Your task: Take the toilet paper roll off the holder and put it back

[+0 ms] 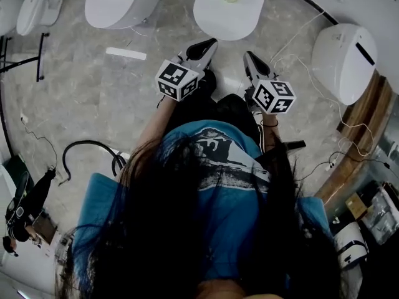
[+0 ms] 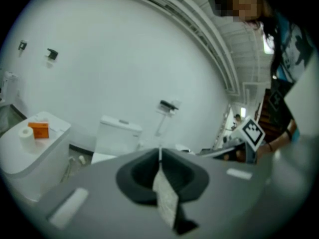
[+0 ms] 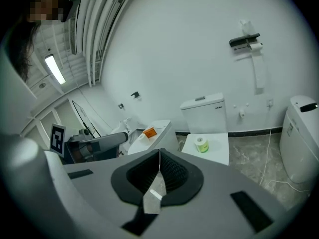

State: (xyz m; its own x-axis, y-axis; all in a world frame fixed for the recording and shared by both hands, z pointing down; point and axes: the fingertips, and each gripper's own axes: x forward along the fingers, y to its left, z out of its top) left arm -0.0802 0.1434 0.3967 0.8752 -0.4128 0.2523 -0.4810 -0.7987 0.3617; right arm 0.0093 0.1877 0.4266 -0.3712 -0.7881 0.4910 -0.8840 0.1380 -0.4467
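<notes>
Both are clenched on nothing: the grey hand-held left gripper [image 2: 160, 156], then the grey right gripper [image 3: 159, 157]. The white toilet paper roll [image 3: 255, 47] hangs on the dark wall-mounted holder [image 3: 244, 41], well apart, up and right of the right jaws (probably the nearer hand); its axis seems level along the white wall [image 3: 189, 44].

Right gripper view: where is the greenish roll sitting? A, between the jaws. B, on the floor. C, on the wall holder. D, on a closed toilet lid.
D: the roll stands on the white lid, well below the holder.
</notes>
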